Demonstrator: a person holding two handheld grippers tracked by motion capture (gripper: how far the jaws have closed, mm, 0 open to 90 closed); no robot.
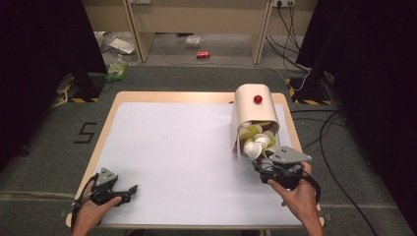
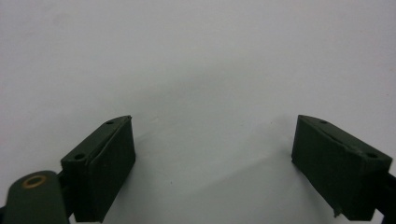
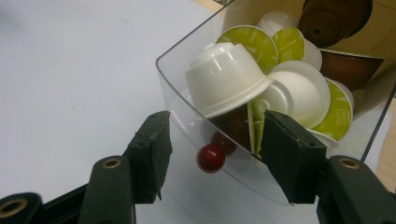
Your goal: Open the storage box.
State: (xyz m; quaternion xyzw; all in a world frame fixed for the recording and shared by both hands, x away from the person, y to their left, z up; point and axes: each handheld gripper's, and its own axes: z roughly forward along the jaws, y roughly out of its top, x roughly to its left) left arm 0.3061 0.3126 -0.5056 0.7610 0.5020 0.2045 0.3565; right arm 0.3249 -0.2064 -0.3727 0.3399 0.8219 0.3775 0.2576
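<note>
A cream capsule dispenser with a red dot on top lies at the right of the table. Its clear drawer faces me, full of several white, green-lidded and brown coffee capsules. A small red knob sticks out of the drawer's front. My right gripper has one jaw on each side of that knob, with a gap on both sides and no pad touching it. In the high view the right gripper sits at the drawer's mouth. My left gripper rests open on the white sheet, also seen in the high view as the left gripper.
The white sheet covers the wooden table, whose right edge runs close behind the dispenser. Cables trail on the floor to the right. Dark stands and clutter sit beyond the far edge.
</note>
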